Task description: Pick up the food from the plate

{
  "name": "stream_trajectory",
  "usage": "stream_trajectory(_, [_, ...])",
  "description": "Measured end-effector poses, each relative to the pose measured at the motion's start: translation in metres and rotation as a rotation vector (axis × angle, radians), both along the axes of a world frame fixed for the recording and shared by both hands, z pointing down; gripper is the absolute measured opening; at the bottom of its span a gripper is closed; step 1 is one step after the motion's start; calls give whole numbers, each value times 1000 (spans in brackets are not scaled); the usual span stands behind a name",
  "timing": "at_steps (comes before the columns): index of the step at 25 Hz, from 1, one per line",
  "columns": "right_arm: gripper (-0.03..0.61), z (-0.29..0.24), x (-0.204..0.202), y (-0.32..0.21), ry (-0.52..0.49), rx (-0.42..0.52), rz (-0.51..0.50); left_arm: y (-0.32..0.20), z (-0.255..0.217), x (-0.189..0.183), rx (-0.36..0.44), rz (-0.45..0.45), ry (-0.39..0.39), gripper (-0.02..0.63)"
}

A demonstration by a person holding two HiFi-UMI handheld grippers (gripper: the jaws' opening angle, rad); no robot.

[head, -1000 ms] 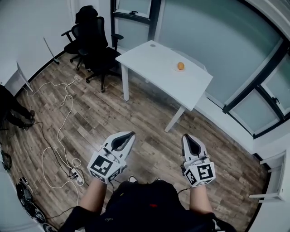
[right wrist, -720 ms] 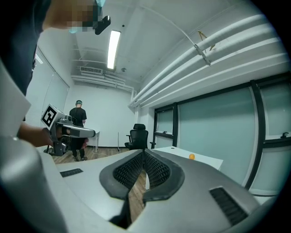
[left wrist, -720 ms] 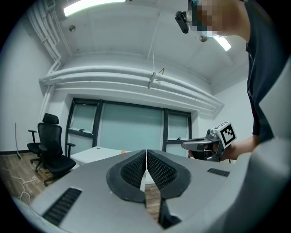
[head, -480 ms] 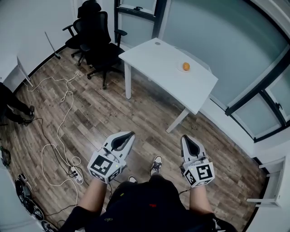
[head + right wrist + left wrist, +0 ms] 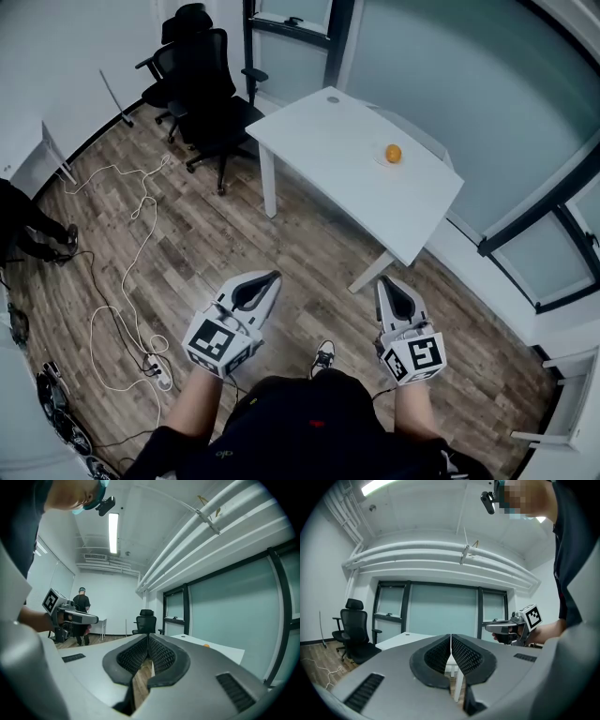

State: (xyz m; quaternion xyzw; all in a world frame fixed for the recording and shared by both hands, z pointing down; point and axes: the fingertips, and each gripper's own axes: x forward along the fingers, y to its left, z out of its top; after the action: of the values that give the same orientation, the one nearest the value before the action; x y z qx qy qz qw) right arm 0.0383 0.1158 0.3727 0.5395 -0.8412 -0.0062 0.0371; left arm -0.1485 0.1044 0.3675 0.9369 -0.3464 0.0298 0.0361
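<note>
The food [image 5: 394,153], a small orange piece, sits on a pale plate [image 5: 381,159] far back on the white desk [image 5: 328,141], well apart from both tools. The left gripper [image 5: 270,277] has its fingers [image 5: 466,656] pressed together on nothing, and the right gripper [image 5: 387,282] is likewise closed and empty. Both hang over the wood floor [image 5: 234,234]. The step in hand looks like the approach: get close, part one pair of fingers wide, then lower them either side of the food.
</note>
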Motion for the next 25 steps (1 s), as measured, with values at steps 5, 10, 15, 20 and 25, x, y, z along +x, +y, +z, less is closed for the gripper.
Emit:
stream_trajectory(5, [29,-3,59,-49,-26,3,32,-49,-9,53,4,16,-11,23])
stream_trajectory(10, [29,-1,120,-89,-40,5,47,-94,-8,111,-5,18,-24,23])
stream_trajectory(15, [29,6,175,-126,-60,-17,67,-131,-8,161,-14,17,-38,23])
stream_trajectory(20, [29,20,210,-155,-84,-34,82,-155,-2,192,-14,26,-59,23])
stream_trajectory(25, [29,33,220,-180,-89,-69,86,-184,3,202,-39,18,-63,23])
